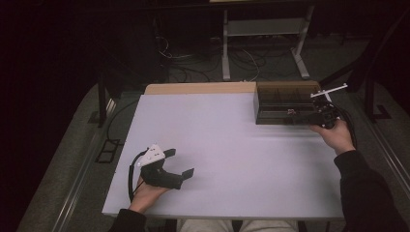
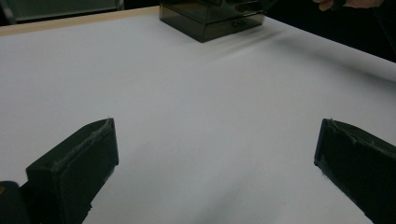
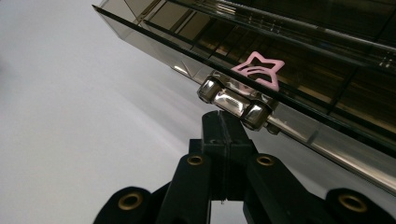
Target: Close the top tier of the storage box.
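Drawer handle (image 3: pixel 232 101), chrome and small, sits on the front of the smoky organizer box (image 1: pixel 285 102) at the bench's (image 1: pixel 227 154) far right corner. Nearest the person, well away from the box, the left gripper (image 1: pixel 182 163) rests on the bench, fingers (image 2: pixel 74 172) spread wide with nothing between them. Far closer to the box, the right gripper (image 3: pixel 224 122) has fingers pressed shut, tips right at the handle's underside. The handle's long axis runs along the drawer front, crosswise to the fingers; a pink star (image 3: pixel 259 69) lies just behind it.
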`<state>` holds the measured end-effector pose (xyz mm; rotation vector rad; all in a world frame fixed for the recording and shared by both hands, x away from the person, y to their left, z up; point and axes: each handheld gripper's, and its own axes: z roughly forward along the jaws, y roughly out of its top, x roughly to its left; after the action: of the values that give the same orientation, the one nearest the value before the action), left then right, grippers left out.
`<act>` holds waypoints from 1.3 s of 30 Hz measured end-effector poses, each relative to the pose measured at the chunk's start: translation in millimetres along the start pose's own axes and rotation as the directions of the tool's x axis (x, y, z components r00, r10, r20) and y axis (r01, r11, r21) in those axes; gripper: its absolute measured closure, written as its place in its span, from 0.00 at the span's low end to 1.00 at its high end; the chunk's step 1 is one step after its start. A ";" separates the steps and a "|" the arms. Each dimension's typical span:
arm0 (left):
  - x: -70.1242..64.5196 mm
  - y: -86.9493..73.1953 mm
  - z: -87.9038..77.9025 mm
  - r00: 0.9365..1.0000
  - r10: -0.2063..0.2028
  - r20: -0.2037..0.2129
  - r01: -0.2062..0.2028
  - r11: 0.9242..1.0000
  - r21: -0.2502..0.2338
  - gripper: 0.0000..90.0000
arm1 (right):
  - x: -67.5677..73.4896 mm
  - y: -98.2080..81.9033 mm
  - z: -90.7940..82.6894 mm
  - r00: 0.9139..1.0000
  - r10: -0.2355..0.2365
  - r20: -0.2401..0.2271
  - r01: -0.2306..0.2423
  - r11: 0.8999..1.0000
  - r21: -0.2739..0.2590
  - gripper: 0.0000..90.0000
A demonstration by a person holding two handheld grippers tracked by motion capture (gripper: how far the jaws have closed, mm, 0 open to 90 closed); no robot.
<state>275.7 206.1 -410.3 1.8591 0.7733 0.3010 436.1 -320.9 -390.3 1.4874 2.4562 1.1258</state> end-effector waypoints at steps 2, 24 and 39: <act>0.2 0.0 0.0 1.000 -0.001 0.000 0.001 1.000 0.000 0.00 | 0.3 1.3 1.2 1.000 0.001 0.004 -0.001 1.000 0.003 0.99; 0.4 0.0 -0.4 1.000 0.001 0.000 -0.001 1.000 0.001 0.00 | -6.1 10.6 7.4 0.999 0.020 0.025 -0.020 1.000 -0.013 0.99; 0.2 0.1 -0.1 1.000 0.003 0.000 -0.003 1.000 0.001 0.00 | -7.4 12.6 7.4 0.999 0.027 0.036 -0.026 0.999 -0.031 0.97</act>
<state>275.9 206.3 -410.2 1.8611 0.7711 0.3020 452.4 -319.3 -390.3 1.5224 2.3914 1.1249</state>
